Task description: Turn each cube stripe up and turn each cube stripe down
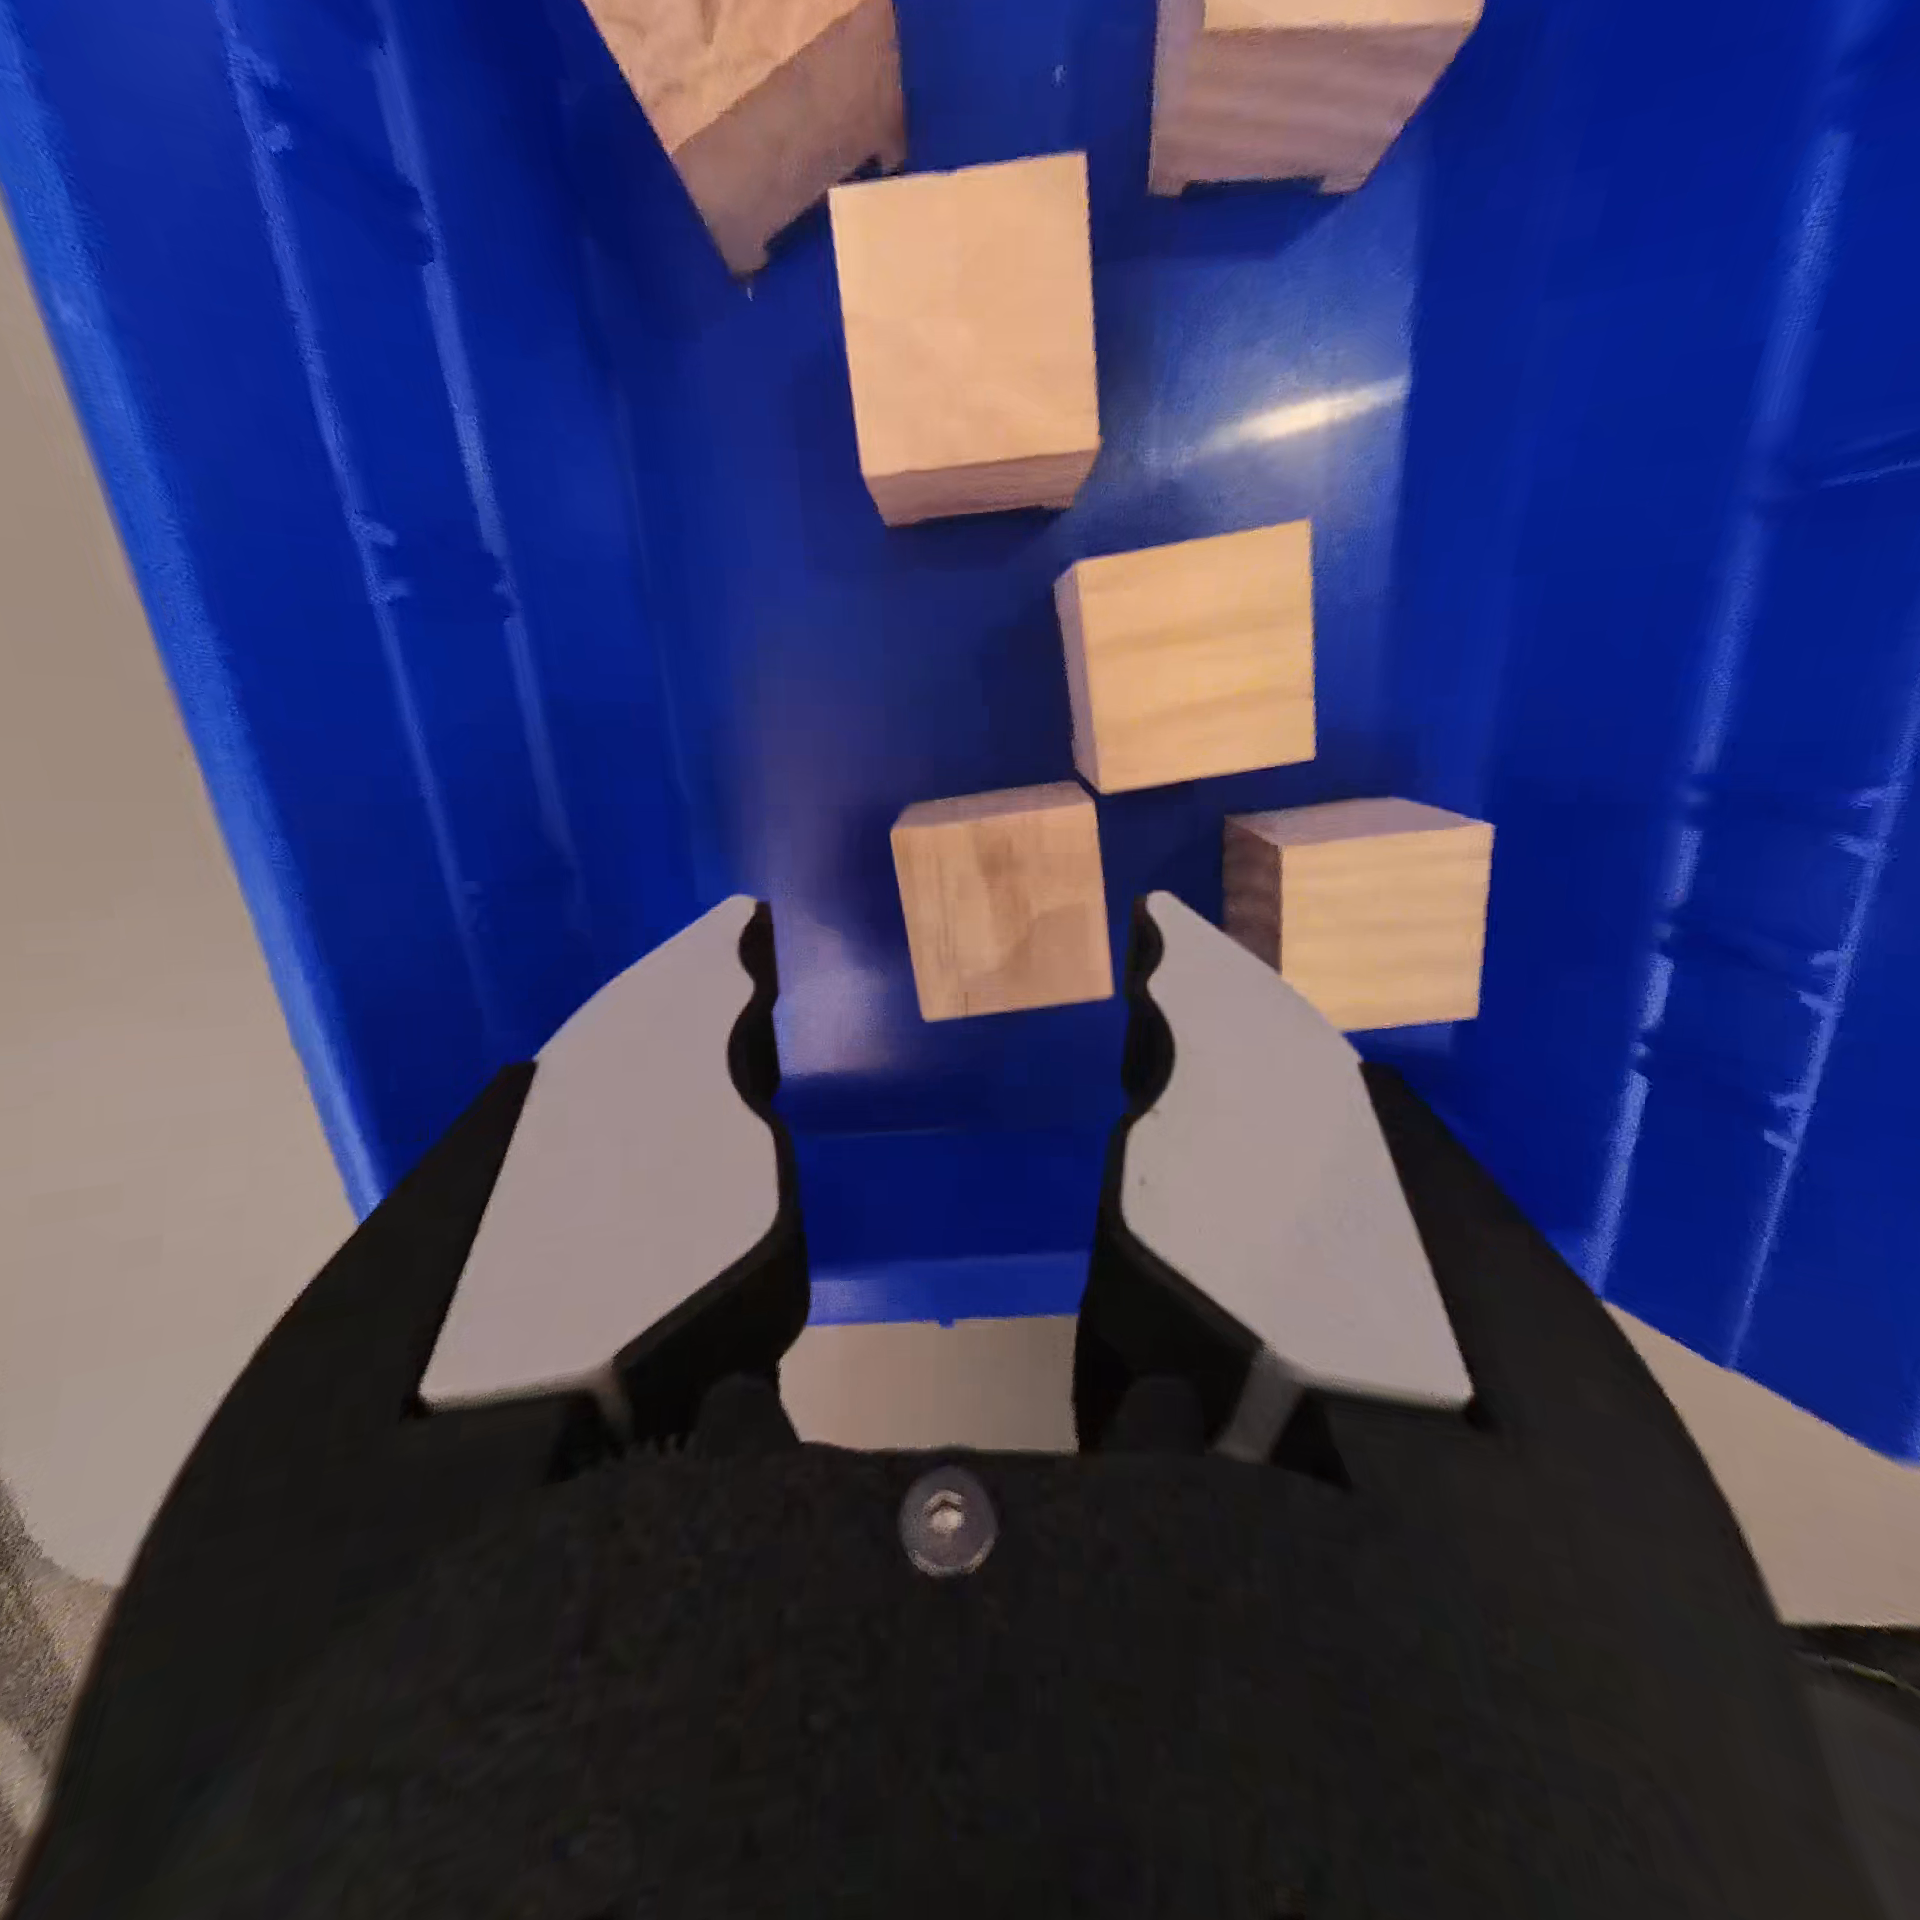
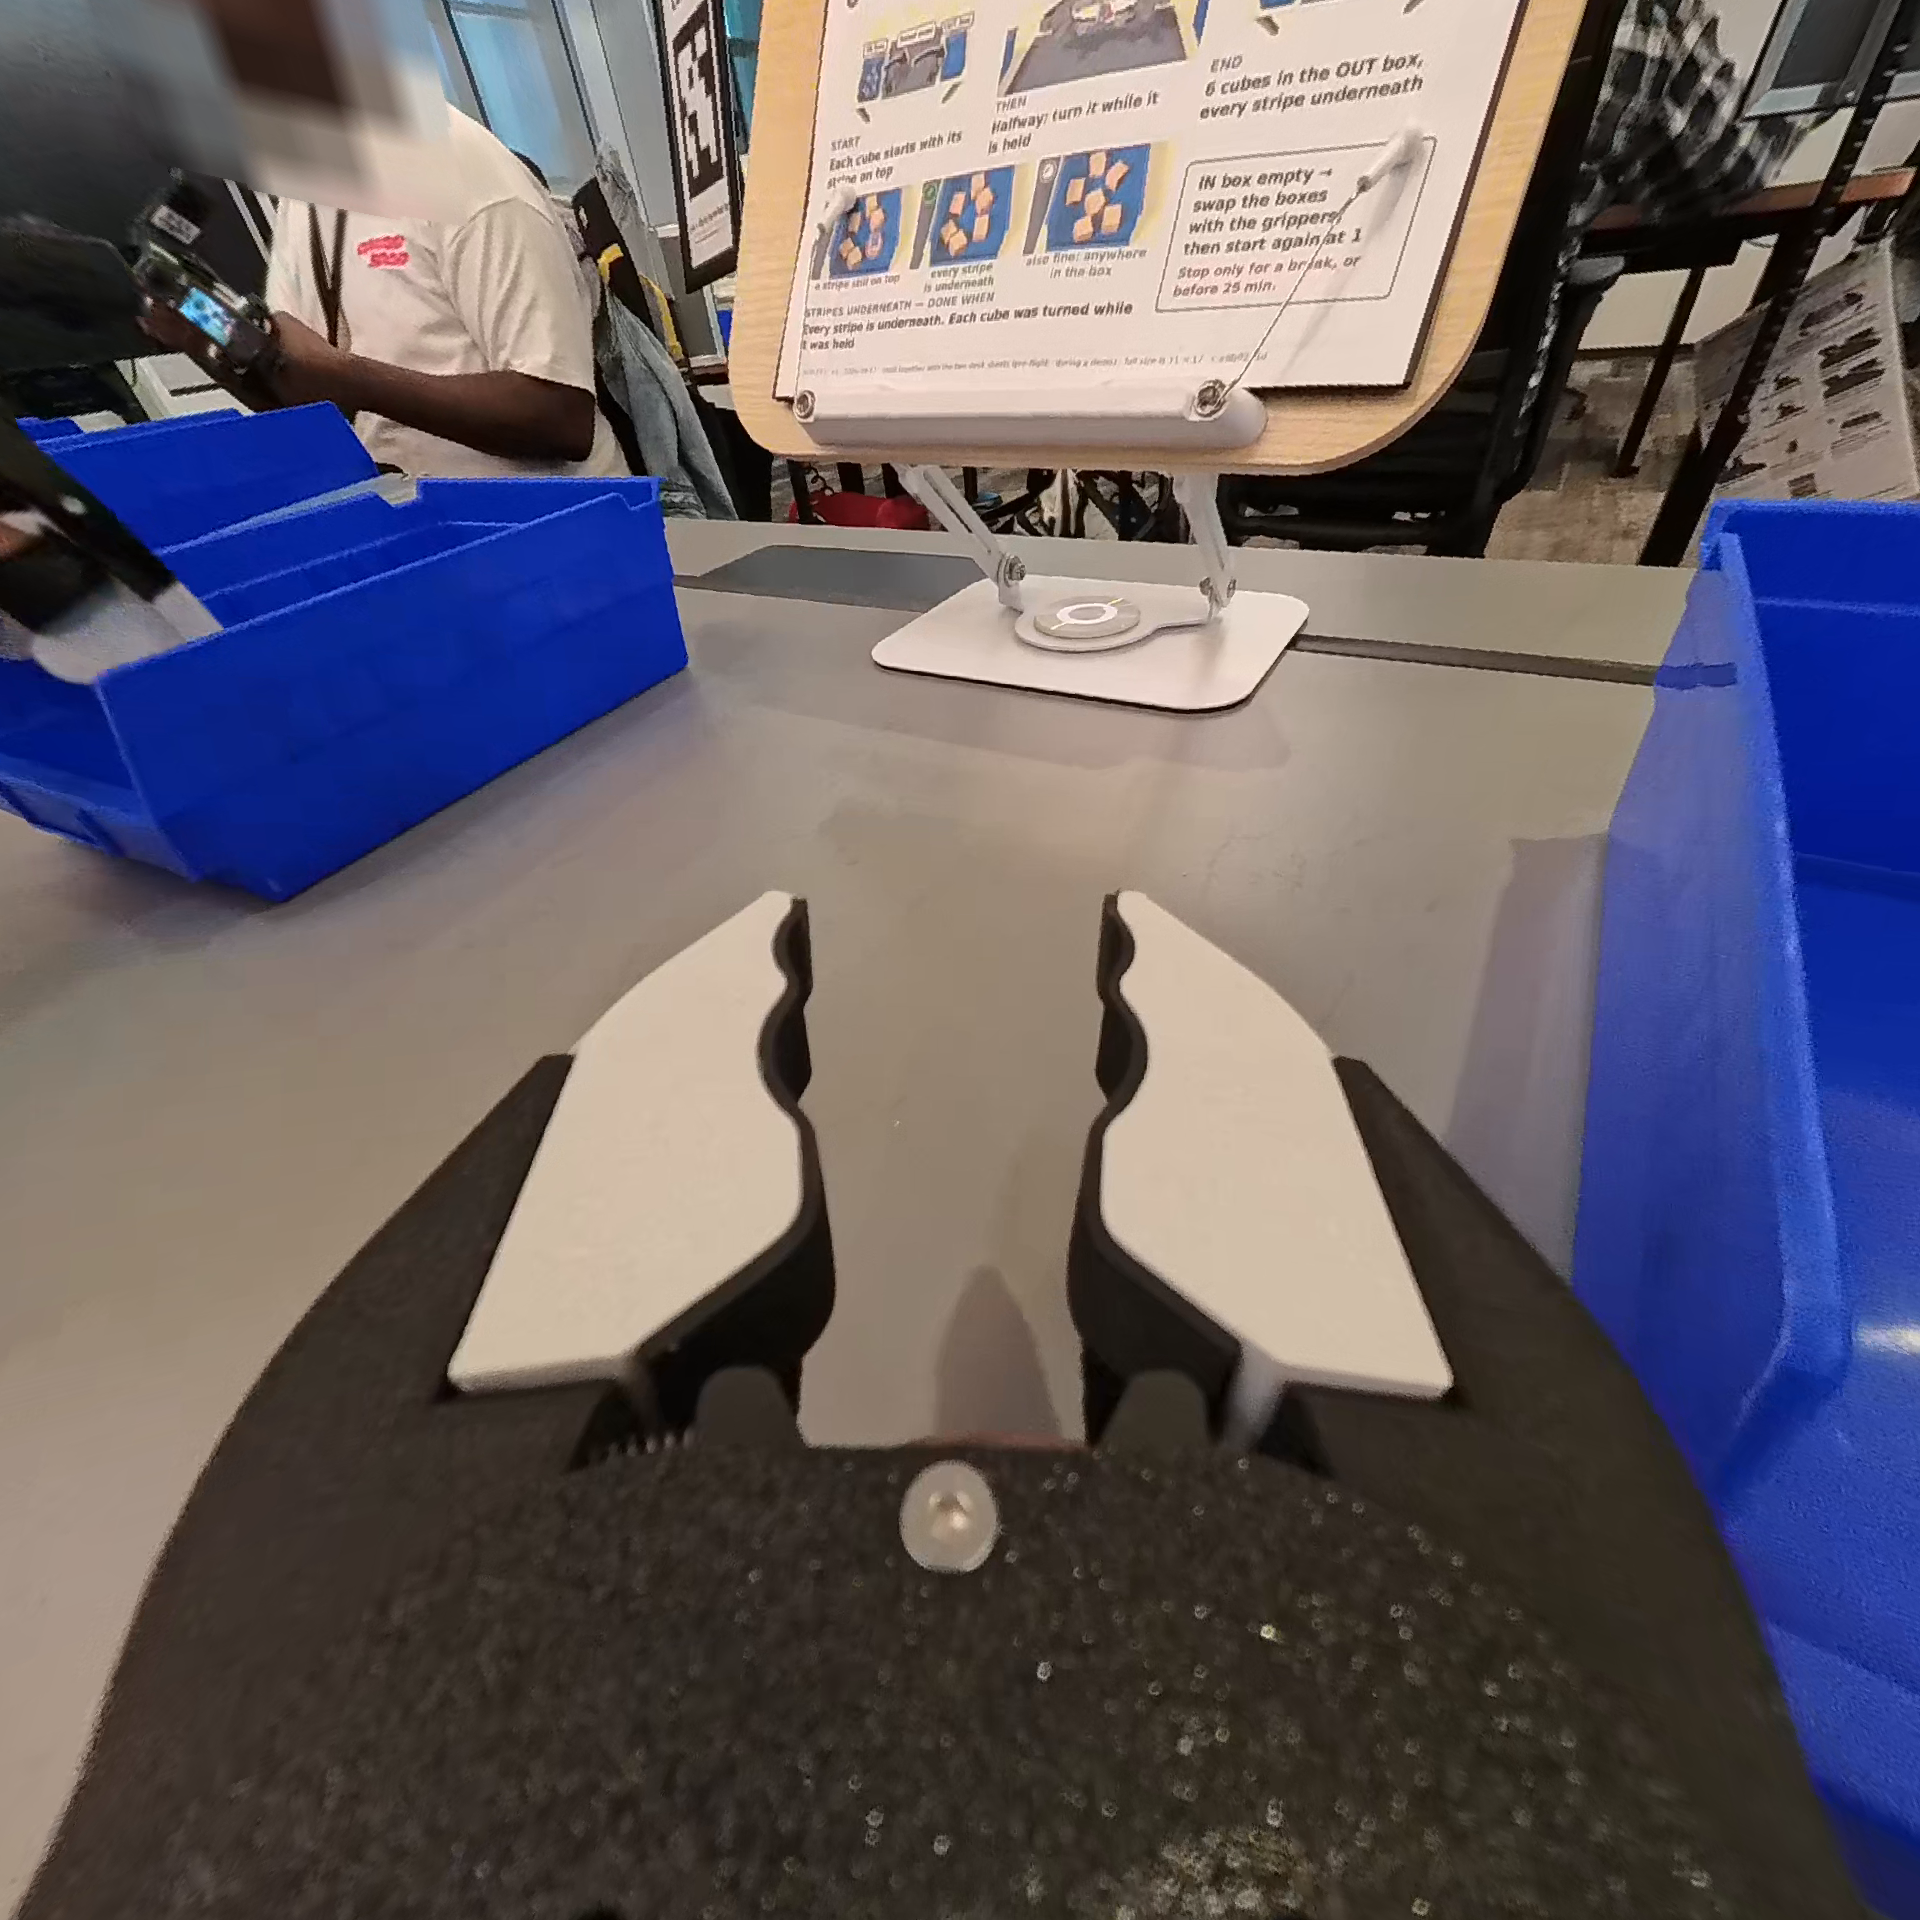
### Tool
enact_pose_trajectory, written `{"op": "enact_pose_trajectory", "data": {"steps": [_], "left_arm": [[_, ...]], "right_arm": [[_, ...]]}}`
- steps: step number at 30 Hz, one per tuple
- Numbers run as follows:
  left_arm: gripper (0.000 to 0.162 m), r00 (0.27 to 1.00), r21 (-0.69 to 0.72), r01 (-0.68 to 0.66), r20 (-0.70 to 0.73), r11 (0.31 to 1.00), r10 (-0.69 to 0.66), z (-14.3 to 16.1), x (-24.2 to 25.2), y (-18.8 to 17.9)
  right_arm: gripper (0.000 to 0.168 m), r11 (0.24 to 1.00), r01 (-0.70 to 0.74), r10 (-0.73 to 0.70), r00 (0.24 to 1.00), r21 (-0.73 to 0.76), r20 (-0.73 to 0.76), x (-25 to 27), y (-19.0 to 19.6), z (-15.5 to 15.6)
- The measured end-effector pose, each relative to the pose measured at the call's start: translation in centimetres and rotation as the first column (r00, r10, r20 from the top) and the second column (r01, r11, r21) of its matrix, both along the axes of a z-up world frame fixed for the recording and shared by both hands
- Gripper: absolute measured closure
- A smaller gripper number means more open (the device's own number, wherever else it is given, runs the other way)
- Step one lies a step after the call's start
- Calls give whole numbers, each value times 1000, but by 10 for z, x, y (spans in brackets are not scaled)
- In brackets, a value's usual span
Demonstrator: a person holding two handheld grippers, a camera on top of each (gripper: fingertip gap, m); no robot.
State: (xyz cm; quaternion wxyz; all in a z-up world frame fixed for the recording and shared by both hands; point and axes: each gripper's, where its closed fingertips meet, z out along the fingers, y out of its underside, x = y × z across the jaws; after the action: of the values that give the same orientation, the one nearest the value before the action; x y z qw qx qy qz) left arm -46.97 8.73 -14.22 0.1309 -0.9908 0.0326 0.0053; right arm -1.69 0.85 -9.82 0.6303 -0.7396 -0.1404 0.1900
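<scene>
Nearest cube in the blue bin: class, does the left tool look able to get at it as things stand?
Probably yes. The left tool is open, empty and above the blue bin, with the nearest cube just beyond its tips. Nothing lies between them, though a second cube sits close on the right.

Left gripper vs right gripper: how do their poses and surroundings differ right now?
The left gripper points down into the blue bin of wooden cubes, its tips just short of the nearest cube; the right gripper hovers over the bare grey table, between two bins. The left has a cube ahead of its gap; the right has nothing ahead. Both are open and empty.
</scene>
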Motion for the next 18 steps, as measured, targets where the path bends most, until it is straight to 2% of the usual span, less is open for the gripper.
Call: {"op": "enact_pose_trajectory", "data": {"steps": [4, 6, 7, 9, 12, 15, 18], "left_arm": [[95, 999, -73, 0, 53, 997, 4, -15, 10, -2], [94, 1000, -70, -8, 27, 998, 10, -17, 6, 1], [98, 1000, -64, -10, 26, 998, 12, -18, 6, 2], [118, 999, -55, -8, 48, 998, 11, -21, 7, 5], [120, 999, -56, 4, 46, 998, -1, -21, 6, 7], [120, 998, -48, 26, 51, 999, -23, -17, 6, 4], [120, 991, 34, 41, 129, 999, -46, 7, 13, 1]], "right_arm": [[116, 1000, -5, 5, 1000, -12, -10, 0, 1, -1], [117, 1000, -6, 6, 1000, -16, -12, 0, 1, -1], [117, 1000, -7, 7, 1000, -19, -12, 0, 1, -2], [117, 1000, -8, 7, 1000, -18, -11, 0, 1, -2], [118, 1000, -8, 8, 1000, -12, -8, 0, 0, -1], [118, 1000, -9, 9, 1000, -16, -6, -1, 0, -2], [119, 1000, -10, 10, 1000, -18, -12, 0, 0, -2]]}}
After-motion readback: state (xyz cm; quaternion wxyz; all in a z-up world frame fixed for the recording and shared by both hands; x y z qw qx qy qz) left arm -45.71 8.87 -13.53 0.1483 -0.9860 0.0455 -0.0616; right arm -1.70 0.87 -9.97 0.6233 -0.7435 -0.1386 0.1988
